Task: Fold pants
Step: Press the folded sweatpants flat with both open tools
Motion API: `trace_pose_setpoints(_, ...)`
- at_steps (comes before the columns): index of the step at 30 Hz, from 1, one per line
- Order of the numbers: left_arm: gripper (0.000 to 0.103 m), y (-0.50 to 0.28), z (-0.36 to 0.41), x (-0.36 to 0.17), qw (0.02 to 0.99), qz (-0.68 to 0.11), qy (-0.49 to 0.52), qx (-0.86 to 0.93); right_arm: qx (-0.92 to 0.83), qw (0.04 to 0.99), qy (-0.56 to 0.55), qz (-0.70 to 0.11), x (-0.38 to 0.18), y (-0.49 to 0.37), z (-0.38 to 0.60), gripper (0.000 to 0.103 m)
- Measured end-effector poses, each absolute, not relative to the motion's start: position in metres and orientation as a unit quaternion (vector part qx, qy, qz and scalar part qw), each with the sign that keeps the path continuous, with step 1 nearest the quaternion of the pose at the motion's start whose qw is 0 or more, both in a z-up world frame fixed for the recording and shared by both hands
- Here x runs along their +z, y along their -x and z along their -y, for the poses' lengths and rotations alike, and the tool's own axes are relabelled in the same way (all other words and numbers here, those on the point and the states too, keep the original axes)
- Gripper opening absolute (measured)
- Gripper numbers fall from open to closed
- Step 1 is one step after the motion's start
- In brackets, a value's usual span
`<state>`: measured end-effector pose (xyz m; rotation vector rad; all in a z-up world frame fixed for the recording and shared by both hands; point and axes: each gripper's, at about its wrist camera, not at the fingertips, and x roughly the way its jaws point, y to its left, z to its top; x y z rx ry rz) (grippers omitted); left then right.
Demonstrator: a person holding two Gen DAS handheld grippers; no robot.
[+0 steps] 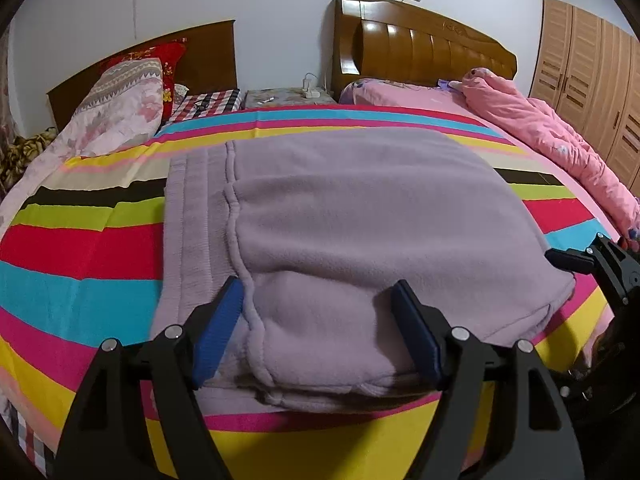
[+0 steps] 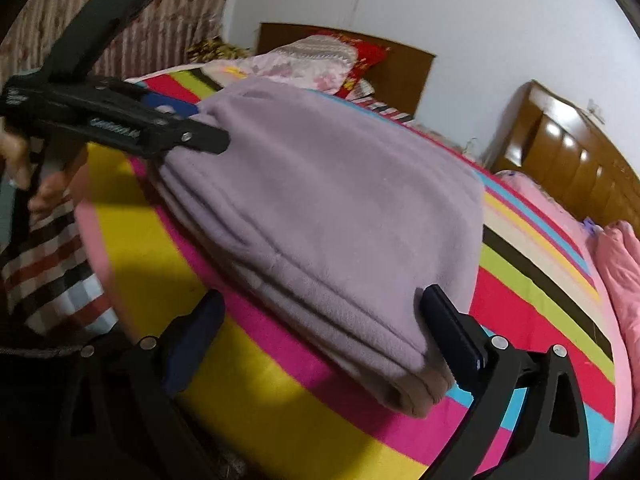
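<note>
The lilac fleece pants (image 1: 352,224) lie folded into a thick rectangle on the striped bedsheet (image 1: 80,248), waistband to the left. My left gripper (image 1: 318,304) is open, its blue pads straddling the near edge of the stack. My right gripper (image 2: 324,312) is open too, its jaws set either side of the near right corner of the pants (image 2: 320,200). The left gripper also shows in the right wrist view (image 2: 188,136) at the stack's left edge. The right gripper shows at the right edge of the left wrist view (image 1: 568,260).
A pink quilt (image 1: 540,120) lies at the far right of the bed. Pillows (image 1: 124,100) are piled at the far left. Wooden headboards (image 1: 420,48), a small nightstand (image 1: 288,98) and a wardrobe (image 1: 592,80) stand behind.
</note>
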<state>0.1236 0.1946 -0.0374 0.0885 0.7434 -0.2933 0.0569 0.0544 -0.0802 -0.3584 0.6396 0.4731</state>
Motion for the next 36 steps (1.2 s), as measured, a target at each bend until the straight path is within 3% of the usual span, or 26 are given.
trace_pose_setpoints(6, 0.076, -0.125, -0.189, -0.039, 0.923, -0.36, -0.054, -0.129, 0.322, 0.899, -0.033, -0.296, -0.033, -0.075, -0.025, 0.097)
trace_pose_setpoints(9, 0.076, -0.127, -0.189, -0.038, 0.921, -0.365, -0.057, -0.125, 0.349, 0.886, -0.025, -0.305, -0.035, -0.088, -0.041, 0.097)
trace_pose_setpoints(11, 0.076, -0.128, -0.188, -0.038, 0.92, -0.368, -0.06, -0.123, 0.382, 0.849, -0.009, -0.365, -0.055, -0.095, -0.058, 0.098)
trace_pose_setpoints(14, 0.076, -0.129, -0.188, -0.038, 0.92, -0.368, -0.064, -0.122, 0.369, 0.861, 0.062, -0.345, -0.058, -0.08, -0.072, 0.098)
trace_pose_setpoints(19, 0.079, -0.129, -0.185, -0.039, 0.921, -0.364, -0.069, -0.12, 0.373, 0.857, 0.015, -0.356, -0.047, -0.084, -0.062, 0.097)
trace_pose_setpoints(23, 0.08, -0.129, -0.184, -0.04, 0.922, -0.362, -0.072, -0.117, 0.383, 0.868, 0.003, -0.318, -0.035, -0.081, -0.068, 0.097)
trace_pose_setpoints(26, 0.08, -0.129, -0.187, -0.041, 0.922, -0.36, -0.071, -0.123, 0.418, 0.827, -0.067, -0.369, -0.059, -0.1, -0.063, 0.099)
trace_pose_setpoints(29, 0.081, -0.128, -0.184, -0.042, 0.924, -0.355, -0.076, -0.117, 0.431, 0.823, -0.063, -0.364, -0.06, -0.095, -0.058, 0.099)
trace_pose_setpoints(34, 0.101, -0.128, -0.174, -0.043, 0.927, -0.349, -0.083, -0.114, 0.403, 0.846, -0.031, -0.348, -0.048, -0.063, -0.047, 0.099)
trace_pose_setpoints(36, 0.101, -0.124, -0.166, -0.038, 0.929, -0.347, -0.099, -0.084, 0.381, 0.862, -0.054, -0.329, -0.043, -0.048, -0.031, 0.099)
